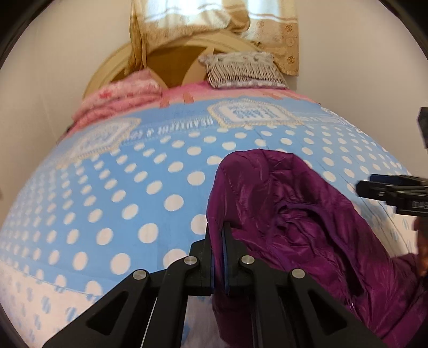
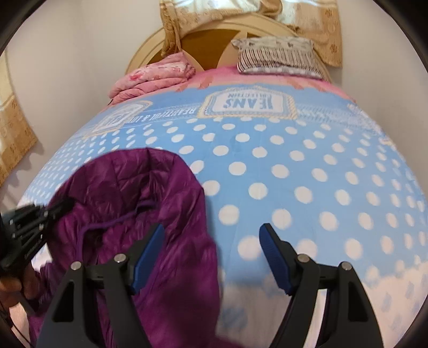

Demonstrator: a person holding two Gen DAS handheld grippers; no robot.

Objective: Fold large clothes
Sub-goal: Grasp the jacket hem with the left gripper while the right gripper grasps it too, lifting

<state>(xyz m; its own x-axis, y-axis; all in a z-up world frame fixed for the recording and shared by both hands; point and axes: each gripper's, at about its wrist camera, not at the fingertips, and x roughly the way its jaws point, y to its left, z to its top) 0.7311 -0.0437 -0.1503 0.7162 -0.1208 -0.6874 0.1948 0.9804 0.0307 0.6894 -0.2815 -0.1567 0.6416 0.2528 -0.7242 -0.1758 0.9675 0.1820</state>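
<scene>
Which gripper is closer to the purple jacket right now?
Left. The left gripper is shut on the purple jacket, pinching its edge. The right gripper stands open just right of it, jaws empty over the blue dotted bedspread.

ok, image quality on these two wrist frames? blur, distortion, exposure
Left wrist view: heavy fisheye bulge on the dotted bedspread; window curtain blown out; right gripper at the edge smeared. Right wrist view: same bulge; purple jacket soft with motion blur near the bottom, left gripper blurred; printed lettering further up the bedspread stays legible.
</scene>
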